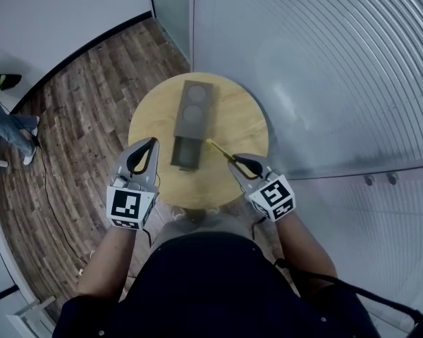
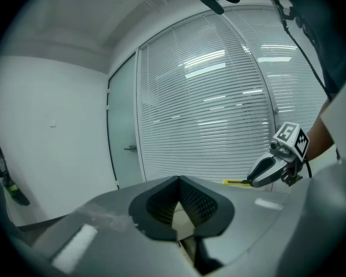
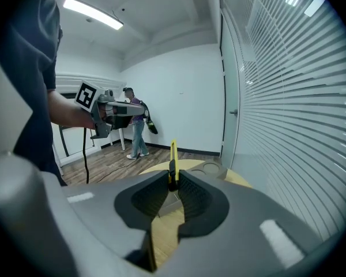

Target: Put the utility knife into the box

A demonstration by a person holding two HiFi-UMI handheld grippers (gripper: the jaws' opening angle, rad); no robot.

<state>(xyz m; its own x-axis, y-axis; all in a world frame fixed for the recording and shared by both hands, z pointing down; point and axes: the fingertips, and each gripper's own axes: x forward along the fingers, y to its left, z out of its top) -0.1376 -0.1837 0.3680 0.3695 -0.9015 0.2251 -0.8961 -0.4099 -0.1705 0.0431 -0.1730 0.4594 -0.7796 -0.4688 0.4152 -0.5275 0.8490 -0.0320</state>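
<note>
Box (image 1: 192,111) count one; right gripper (image 1: 235,160) clamps one utility knife (image 1: 218,148); left gripper (image 1: 152,142) closed.

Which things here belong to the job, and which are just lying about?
Job:
- utility knife, clamped in the right gripper
- grey box on the round table

Not part of it:
- left gripper, shut on nothing
- cable on the floor
- bystander at the left edge
</note>
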